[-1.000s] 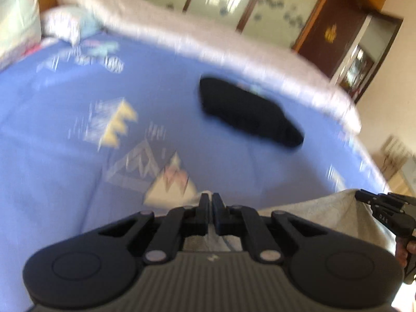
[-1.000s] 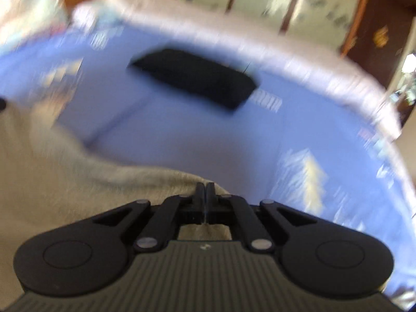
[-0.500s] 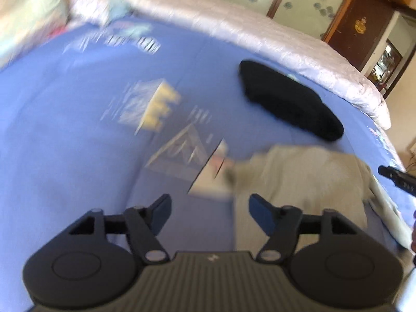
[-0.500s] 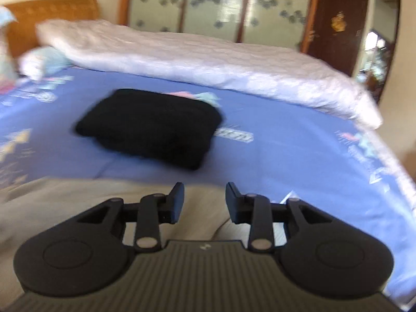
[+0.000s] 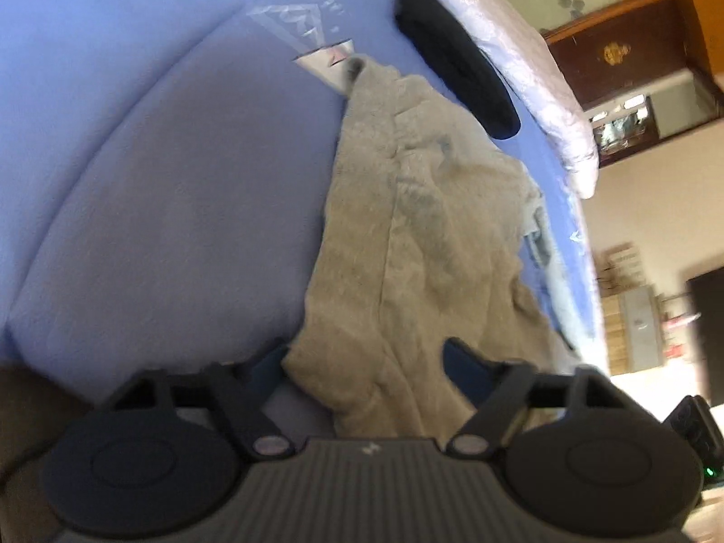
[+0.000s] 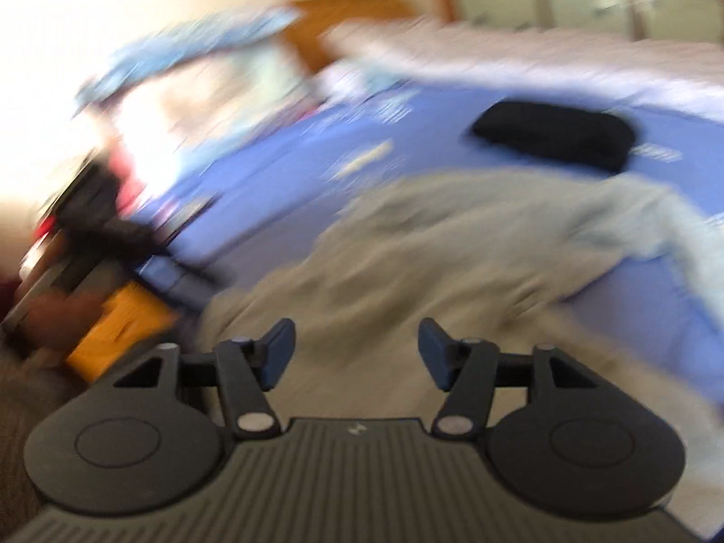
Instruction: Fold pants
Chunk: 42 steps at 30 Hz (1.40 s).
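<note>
On the blue bedsheet (image 5: 149,190), rumpled beige pants (image 5: 421,244), left gripper (image 5: 366,364) and right gripper (image 6: 356,353) both wide open, empty.

Beige-grey pants (image 5: 421,235) lie on a periwinkle-blue bed sheet (image 5: 172,172) printed with pale geometric shapes — white and yellow. A black folded garment (image 6: 556,133) sits far right; the tongs (image 6: 355,353) are black with blue pads (image 6: 278,353).

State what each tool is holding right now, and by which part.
Nothing is held. The left tool and right tool are both open above the beige pants, which lie loose on the bed.
</note>
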Tool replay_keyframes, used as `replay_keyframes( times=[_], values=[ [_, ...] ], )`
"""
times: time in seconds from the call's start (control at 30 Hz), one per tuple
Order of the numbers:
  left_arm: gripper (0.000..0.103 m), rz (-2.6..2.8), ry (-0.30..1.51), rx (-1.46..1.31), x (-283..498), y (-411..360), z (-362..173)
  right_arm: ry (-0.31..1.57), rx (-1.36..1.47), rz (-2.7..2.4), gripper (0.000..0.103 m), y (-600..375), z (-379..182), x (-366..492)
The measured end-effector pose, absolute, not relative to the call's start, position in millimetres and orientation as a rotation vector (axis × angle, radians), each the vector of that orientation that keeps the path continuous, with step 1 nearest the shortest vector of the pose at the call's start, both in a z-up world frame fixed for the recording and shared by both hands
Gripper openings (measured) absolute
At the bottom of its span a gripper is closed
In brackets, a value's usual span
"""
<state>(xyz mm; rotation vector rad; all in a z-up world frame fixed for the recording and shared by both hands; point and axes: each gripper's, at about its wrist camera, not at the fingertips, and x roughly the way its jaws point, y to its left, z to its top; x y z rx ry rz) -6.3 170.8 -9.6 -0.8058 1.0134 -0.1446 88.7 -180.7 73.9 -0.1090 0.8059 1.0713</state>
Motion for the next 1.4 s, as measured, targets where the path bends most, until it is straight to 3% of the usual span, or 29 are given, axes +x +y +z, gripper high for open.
replay_keyframes(
  times=[0.03, 0.07, 0.17, 0.23, 0.33, 0.4, 0.53, 0.57, 0.6, 0.67, 0.87, 1.03, 1.23, 1.4],
  values=[
    [0.021, -0.141, 1.039, -0.791, 2.2, 167.5, -8.6, 0.848, -0.11, 1.084, 0.065, -176.6, 65.5, 87.5],
    [0.016, -0.137, 1.049, -0.816, 8.4, 167.6, -7.0, 0.888, -0.107, 1.089, 0.063, -171.1, 56.1, 85.6],
    [0.014, -0.187, 0.9, -0.797, 9.0, 161.2, 41.9, 0.927, -0.145, 1.01, 0.025, -154.1, 41.6, 81.1],
    [0.009, -0.247, 0.769, -0.734, -1.0, 153.8, 88.3, 0.918, -0.066, 1.003, 0.007, -153.4, 49.1, 85.6],
    [0.009, -0.27, 0.672, -0.64, -20.6, 147.0, 128.1, 0.879, 0.084, 1.03, 0.007, -157.9, 65.7, 88.2],
    [0.009, -0.193, 0.705, -0.565, -28.1, 147.5, 130.0, 0.893, 0.105, 1.044, 0.008, -147.7, 65.1, 87.8],
    [0.01, 0.099, 0.921, -0.537, -33.6, 175.6, 73.3, 0.956, -0.002, 1.012, 0.017, -111.4, 44.2, 82.2],
    [0.016, 0.171, 0.977, -0.548, -32.0, 184.5, 51.8, 0.947, 0.004, 0.996, 0.022, -111.4, 42.8, 82.9],
    [0.016, 0.231, 1.044, -0.581, -32.9, 195.6, 28.7, 0.943, 0.037, 1.001, 0.031, -111.0, 41.9, 83.4],
    [0.011, 0.305, 1.077, -0.679, -41.4, 215.2, 6.4, 0.966, 0.095, 1.016, 0.037, -116.3, 47.5, 87.6],
    [0.015, 0.324, 0.811, -0.648, -48.3, 238.5, 71.3, 0.871, 0.2, 0.855, 0.038, -182.6, 65.0, 87.3],
    [0.018, 0.122, 0.787, -0.569, -7.0, 198.3, 81.4, 0.785, 0.352, 0.522, 0.037, -279.9, 63.4, 86.7],
    [0.019, -0.009, 0.876, -0.407, 39.3, 122.9, 41.0, 0.67, 0.521, 0.104, 0.038, -393.8, 56.8, 82.8],
    [0.02, 0.077, 0.97, -0.407, 63.8, 113.8, -6.5, 0.593, 0.792, -0.147, 0.04, -461.3, 35.1, 93.9]
  ],
)
